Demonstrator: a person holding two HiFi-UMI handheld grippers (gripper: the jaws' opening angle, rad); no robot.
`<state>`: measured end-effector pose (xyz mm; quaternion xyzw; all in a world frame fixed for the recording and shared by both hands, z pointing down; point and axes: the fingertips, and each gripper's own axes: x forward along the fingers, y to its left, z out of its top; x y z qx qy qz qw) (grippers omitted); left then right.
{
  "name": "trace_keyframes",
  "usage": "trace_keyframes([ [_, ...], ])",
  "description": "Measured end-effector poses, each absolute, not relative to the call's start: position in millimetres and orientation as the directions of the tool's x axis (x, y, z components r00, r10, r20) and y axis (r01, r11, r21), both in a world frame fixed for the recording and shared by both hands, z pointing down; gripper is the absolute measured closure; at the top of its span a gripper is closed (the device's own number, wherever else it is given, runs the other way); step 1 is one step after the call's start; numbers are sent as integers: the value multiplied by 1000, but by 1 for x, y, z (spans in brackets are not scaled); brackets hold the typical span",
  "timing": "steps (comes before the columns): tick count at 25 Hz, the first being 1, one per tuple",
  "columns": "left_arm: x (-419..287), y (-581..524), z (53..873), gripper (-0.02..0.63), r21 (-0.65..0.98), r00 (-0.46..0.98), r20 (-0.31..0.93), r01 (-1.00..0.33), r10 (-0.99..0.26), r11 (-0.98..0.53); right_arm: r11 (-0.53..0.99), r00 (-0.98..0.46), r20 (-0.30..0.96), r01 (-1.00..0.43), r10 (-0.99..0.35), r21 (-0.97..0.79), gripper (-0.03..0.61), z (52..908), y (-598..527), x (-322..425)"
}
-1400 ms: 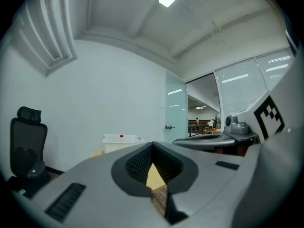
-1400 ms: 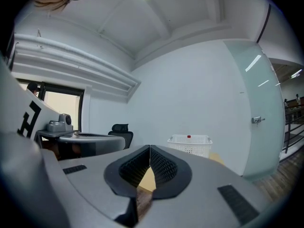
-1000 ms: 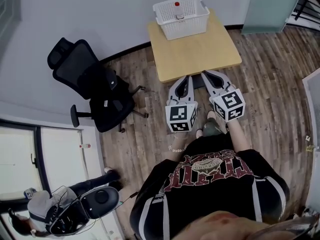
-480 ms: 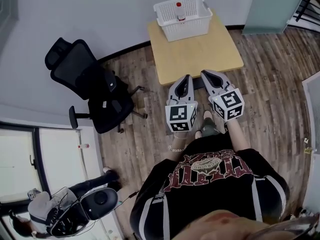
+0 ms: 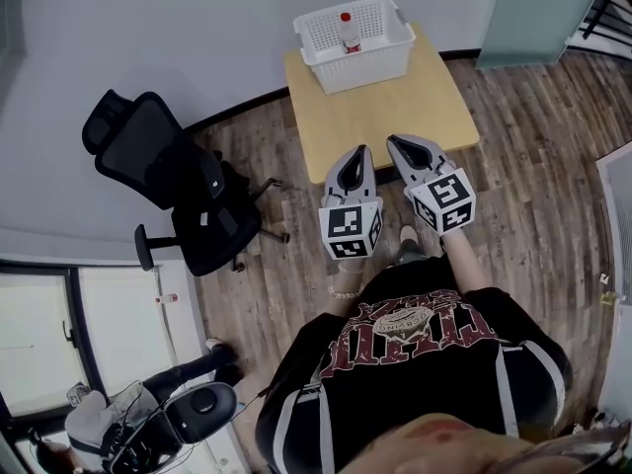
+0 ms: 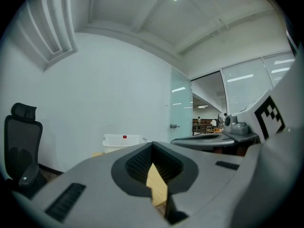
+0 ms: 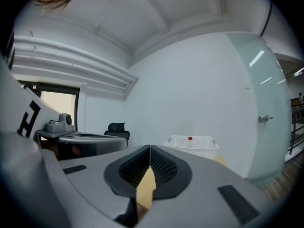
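Both grippers are held side by side in front of the person, over the near edge of a small wooden table [image 5: 380,107]. My left gripper [image 5: 359,150] is shut, its ribbed pads meeting with nothing between them [image 6: 152,143]. My right gripper [image 5: 394,140] is shut and empty too [image 7: 150,147]. At the table's far side against the wall stands a white slotted basket [image 5: 354,30] with a red-capped bottle [image 5: 345,26] in it. The basket [image 6: 122,141] shows straight ahead in the left gripper view, and the basket [image 7: 192,145] also in the right gripper view.
A black office chair [image 5: 168,181] stands on the wood floor left of the table. A frosted glass door [image 5: 538,8] is at the far right. Another person with equipment [image 5: 148,418] is behind me at the lower left. A white wall backs the table.
Both grippers have edged forward toward the table, still shut and empty. The chair has slid toward the left edge of the left gripper view.
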<state>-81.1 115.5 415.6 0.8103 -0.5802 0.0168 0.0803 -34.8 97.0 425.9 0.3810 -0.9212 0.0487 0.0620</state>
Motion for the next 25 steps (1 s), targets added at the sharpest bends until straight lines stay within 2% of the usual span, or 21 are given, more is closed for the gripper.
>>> trace_keyframes([
  [25, -62, 6, 410, 566, 94, 199, 119, -978, -973, -189, 785, -783, 139, -617, -606, -51, 560, 424, -19, -14],
])
